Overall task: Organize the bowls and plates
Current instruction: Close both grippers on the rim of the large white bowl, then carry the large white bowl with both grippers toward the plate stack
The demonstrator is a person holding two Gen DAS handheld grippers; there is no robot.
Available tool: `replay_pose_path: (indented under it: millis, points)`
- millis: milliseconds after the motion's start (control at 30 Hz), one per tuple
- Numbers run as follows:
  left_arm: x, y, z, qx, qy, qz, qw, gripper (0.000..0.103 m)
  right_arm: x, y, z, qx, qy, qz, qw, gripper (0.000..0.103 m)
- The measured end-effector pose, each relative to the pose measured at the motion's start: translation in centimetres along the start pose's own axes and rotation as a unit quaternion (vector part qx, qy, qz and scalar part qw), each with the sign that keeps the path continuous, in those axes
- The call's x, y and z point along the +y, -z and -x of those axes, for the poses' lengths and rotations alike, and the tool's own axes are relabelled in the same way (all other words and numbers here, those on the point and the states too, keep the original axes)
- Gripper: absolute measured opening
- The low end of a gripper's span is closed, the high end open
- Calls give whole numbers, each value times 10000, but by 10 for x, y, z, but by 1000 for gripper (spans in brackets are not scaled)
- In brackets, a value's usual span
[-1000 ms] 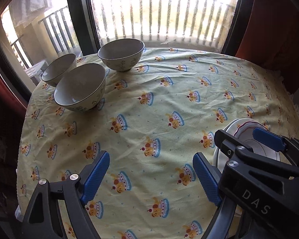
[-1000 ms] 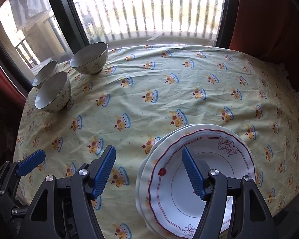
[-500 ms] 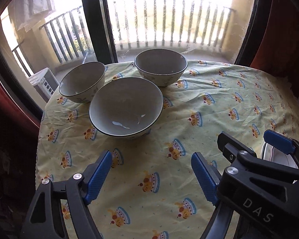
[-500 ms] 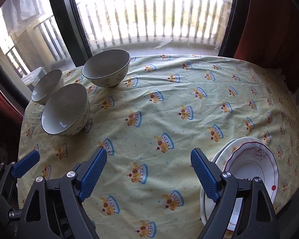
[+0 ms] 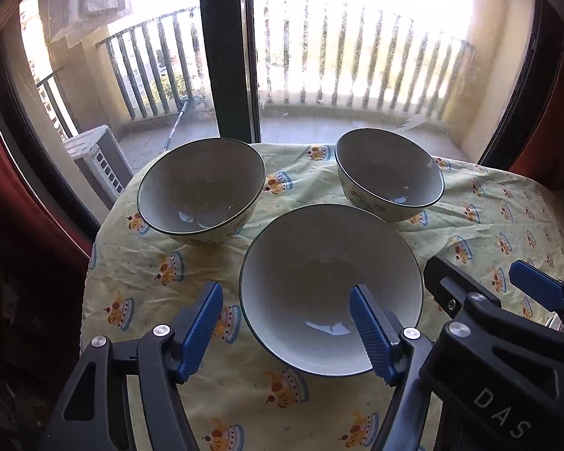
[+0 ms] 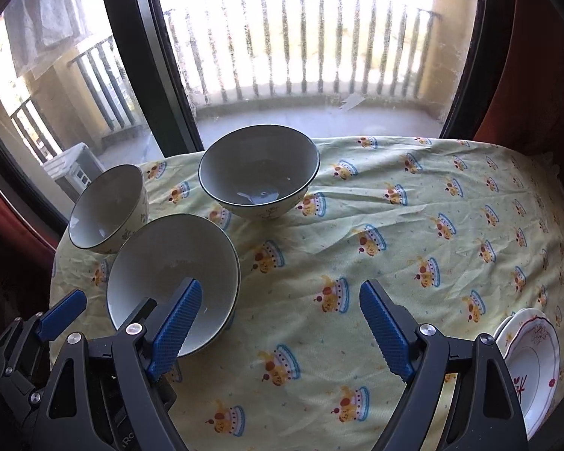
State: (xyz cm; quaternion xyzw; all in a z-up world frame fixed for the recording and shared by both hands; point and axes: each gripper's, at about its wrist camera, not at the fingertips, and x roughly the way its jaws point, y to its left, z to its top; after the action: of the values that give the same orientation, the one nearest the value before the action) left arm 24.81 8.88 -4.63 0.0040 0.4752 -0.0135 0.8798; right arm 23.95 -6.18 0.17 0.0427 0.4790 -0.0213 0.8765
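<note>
I have the left gripper (image 5: 284, 332) wide open and empty, straddling the near-left rim of the nearest bowl (image 5: 331, 289), which sits near the worktop's far left corner with two more bowls (image 5: 201, 191) (image 5: 389, 174) behind it. I judge the grasp needs one finger inside the rim, one outside, then a firm close. The right gripper (image 6: 278, 332) hangs open, empty; the plates (image 6: 534, 360) lie at the near right edge.

Three glazed ceramic bowls, the nearest (image 5: 331, 289) glossy with window glints, stand on the desk's wrinkled matt printed cloth (image 6: 394, 233), the glossy white plates (image 6: 534, 364) with red trim shine at its right edge, and each claw (image 5: 285, 332) (image 6: 278, 332) pairs ribbed blue plastic pads with matt black plastic and metal screws.
</note>
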Motion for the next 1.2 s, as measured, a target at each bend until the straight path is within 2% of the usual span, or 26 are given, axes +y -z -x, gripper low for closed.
replay_pose_path:
  millis: [167, 267, 433, 533, 600, 667, 700, 933, 1200]
  points:
    - [7, -8, -27, 189, -82, 58, 9998, 57, 15, -6, -21, 48, 40, 87, 9999, 87]
    - [11, -11, -39, 263, -176, 84, 9995, 47, 17, -9, -35, 156, 25, -18, 9999, 76]
    - [12, -14, -55, 425, -223, 100, 9988, 35, 21, -10, -55, 351, -6, -122, 9993, 50]
    - [12, -14, -58, 467, -239, 72, 9986, 26, 19, -10, -64, 454, -169, -238, 9985, 40]
    - [11, -15, -59, 482, -270, 63, 9985, 23, 18, -9, -68, 487, -233, -308, 9981, 36]
    - [10, -15, -58, 476, -295, 37, 9984, 23, 20, -10, -69, 485, -325, -257, 9980, 29]
    - [10, -14, -58, 497, -310, 41, 9983, 23, 23, -10, -68, 485, -335, -189, 9981, 22]
    - [6, -10, -52, 623, -289, -5, 9976, 22, 21, -8, -64, 562, -281, -178, 9979, 22]
    - [-7, 4, -31, 602, -117, -130, 9980, 22, 9, 5, -38, 427, -77, -108, 9990, 22]
